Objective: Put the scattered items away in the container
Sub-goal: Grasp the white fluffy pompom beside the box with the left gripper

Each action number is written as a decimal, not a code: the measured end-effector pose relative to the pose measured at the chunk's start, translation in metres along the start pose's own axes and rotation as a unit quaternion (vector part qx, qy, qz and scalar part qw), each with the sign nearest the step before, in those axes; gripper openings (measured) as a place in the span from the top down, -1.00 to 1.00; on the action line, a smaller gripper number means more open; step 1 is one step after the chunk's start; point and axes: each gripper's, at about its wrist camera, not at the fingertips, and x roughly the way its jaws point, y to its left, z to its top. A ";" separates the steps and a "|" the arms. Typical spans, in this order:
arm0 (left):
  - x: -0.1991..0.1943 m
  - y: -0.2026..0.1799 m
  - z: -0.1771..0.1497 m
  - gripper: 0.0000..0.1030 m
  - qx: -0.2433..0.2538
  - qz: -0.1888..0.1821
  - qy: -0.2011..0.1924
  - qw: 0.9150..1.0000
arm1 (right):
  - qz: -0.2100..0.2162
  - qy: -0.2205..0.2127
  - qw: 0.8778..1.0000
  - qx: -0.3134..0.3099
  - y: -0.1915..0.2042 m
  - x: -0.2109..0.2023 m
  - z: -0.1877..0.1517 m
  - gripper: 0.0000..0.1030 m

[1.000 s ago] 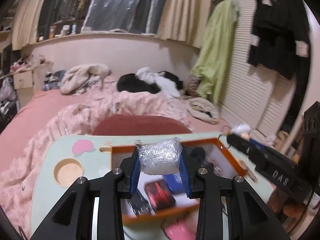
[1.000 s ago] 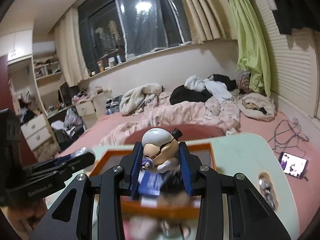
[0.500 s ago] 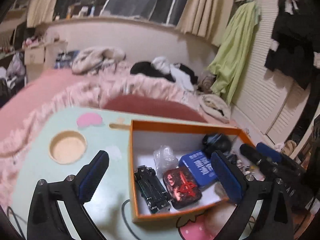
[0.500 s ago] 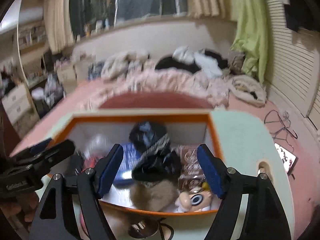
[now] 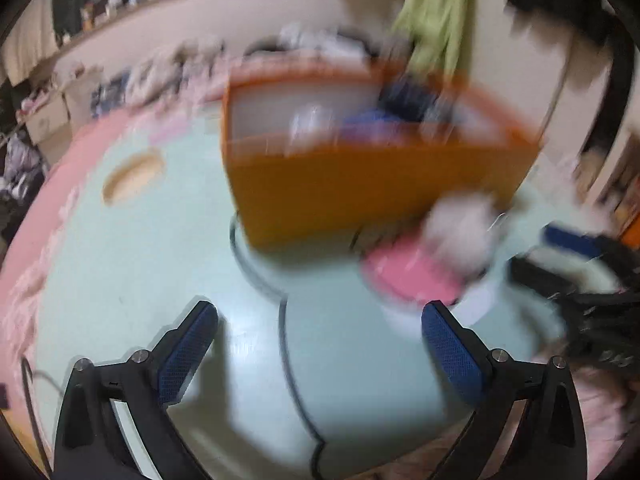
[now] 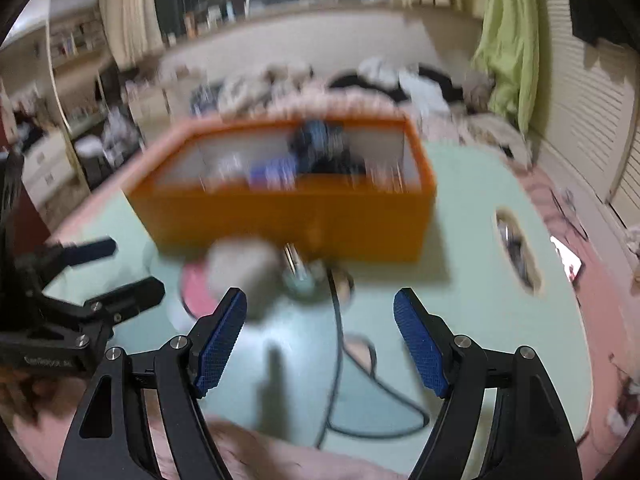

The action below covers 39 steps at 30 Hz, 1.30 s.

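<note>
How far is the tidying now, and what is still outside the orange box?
Several items already lie inside the orange box. Both the left gripper and the right gripper are open and hold nothing. Left: a blurry pale fluffy item and a dark cable on the green table.

My left wrist view: looks forward and down along own fingers (image 5: 188, 354), low over table (image 5: 140, 248), box (image 5: 372, 188) near ahead, slightly right of centre. Heavy blur. My right wrist view: same tilt, box (image 6: 288, 216) near ahead, left of centre, bed and window beyond. Shared by both: box, table, pink disc (image 5: 412, 276) (image 6: 196, 284) before box. Each view catches other gripper at its edge: right gripper (image 5: 560, 256) at right edge, left gripper (image 6: 116, 270) at left edge.
</note>
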 end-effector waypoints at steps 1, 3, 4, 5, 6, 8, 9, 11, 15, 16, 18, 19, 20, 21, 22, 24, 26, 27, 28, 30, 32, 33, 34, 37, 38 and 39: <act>0.001 0.001 -0.001 -1.00 0.000 -0.006 0.002 1.000 | -0.021 0.000 1.000 -0.008 0.001 0.003 -0.001 -0.55; 0.004 0.004 -0.001 -1.00 -0.002 -0.014 0.001 1.000 | -0.030 0.007 0.999 -0.017 0.004 0.005 0.000 -0.72; 0.003 0.004 -0.001 -1.00 -0.002 -0.015 0.001 1.000 | -0.028 0.010 0.999 -0.021 0.006 0.005 0.000 -0.82; 0.003 0.005 -0.001 -1.00 -0.003 -0.016 -0.002 1.000 | -0.025 0.014 0.999 -0.026 0.007 0.006 0.000 -0.99; 0.003 0.006 -0.001 -1.00 -0.003 -0.016 -0.003 1.000 | -0.023 0.015 0.999 -0.030 0.009 0.006 0.001 -0.99; 0.004 0.008 0.000 -1.00 -0.003 -0.016 -0.004 1.000 | -0.021 0.015 0.999 -0.031 0.008 0.005 -0.001 -0.99; 0.005 0.010 0.000 -1.00 -0.003 -0.016 -0.004 1.000 | -0.019 0.015 0.999 -0.032 0.008 0.005 -0.001 -0.99; 0.005 0.010 0.001 -1.00 -0.003 -0.016 -0.004 1.000 | -0.012 0.015 0.999 -0.038 0.009 0.006 -0.002 -0.99; 0.005 0.010 0.000 -1.00 -0.003 -0.016 -0.004 1.000 | 0.009 0.020 0.998 -0.061 0.013 0.016 -0.003 -0.99; 0.005 0.009 0.000 -1.00 -0.003 -0.016 -0.004 1.000 | 0.011 0.023 0.997 -0.066 0.015 0.016 -0.003 -0.99; 0.005 0.009 0.000 -1.00 -0.003 -0.016 -0.004 1.000 | 0.012 0.023 0.997 -0.071 0.019 0.015 -0.005 -0.99; 0.006 0.010 0.001 -1.00 -0.003 -0.016 -0.004 1.000 | 0.021 0.021 0.996 -0.080 0.021 0.014 -0.006 -0.99; 0.006 0.010 0.001 -1.00 -0.003 -0.016 -0.004 1.000 | 0.025 0.021 0.996 -0.085 0.023 0.015 -0.007 -0.99; 0.006 0.011 0.001 -1.00 -0.003 -0.016 -0.004 1.000 | 0.027 0.021 0.996 -0.087 0.023 0.015 -0.007 -0.99; 0.006 0.011 0.001 -1.00 -0.003 -0.016 -0.004 1.000 | 0.028 0.020 0.996 -0.088 0.023 0.015 -0.006 -0.99; 0.006 0.011 0.001 -1.00 -0.003 -0.016 -0.004 1.000 | 0.028 0.010 0.996 -0.085 0.023 0.015 -0.008 -0.99; 0.006 0.010 0.002 -1.00 -0.003 -0.016 -0.004 1.000 | 0.026 0.009 0.996 -0.084 0.024 0.015 -0.009 -0.99; 0.006 0.010 0.002 -1.00 -0.003 -0.016 -0.004 1.000 | 0.026 0.009 0.996 -0.084 0.024 0.015 -0.008 -0.99; 0.006 0.010 0.002 -1.00 -0.003 -0.016 -0.004 1.000 | 0.026 0.008 0.996 -0.083 0.024 0.016 -0.008 -0.99; 0.006 0.010 0.002 -1.00 -0.003 -0.016 -0.004 1.000 | 0.024 0.006 0.996 -0.082 0.025 0.015 -0.009 -0.99; 0.006 0.010 0.002 -1.00 -0.003 -0.016 -0.004 1.000 | 0.023 0.006 0.997 -0.080 0.024 0.015 -0.009 -0.99; 0.006 0.010 0.002 -1.00 -0.003 -0.016 -0.004 1.000 | 0.021 0.006 0.997 -0.078 0.023 0.015 -0.008 -0.99; 0.006 0.010 0.002 -1.00 -0.003 -0.016 -0.004 1.000 | 0.017 0.005 0.997 -0.074 0.022 0.015 -0.008 -0.99; 0.007 0.010 0.002 -1.00 -0.003 -0.016 -0.004 1.000 | -0.007 0.000 0.999 -0.042 0.011 0.014 -0.008 -0.99; 0.006 0.010 0.002 -1.00 -0.003 -0.016 -0.004 1.000 | -0.010 -0.002 0.999 -0.031 0.006 0.013 -0.008 -0.99; 0.006 0.010 0.001 -1.00 -0.003 -0.016 -0.004 1.000 | -0.010 -0.007 1.000 -0.014 -0.001 0.011 -0.008 -0.99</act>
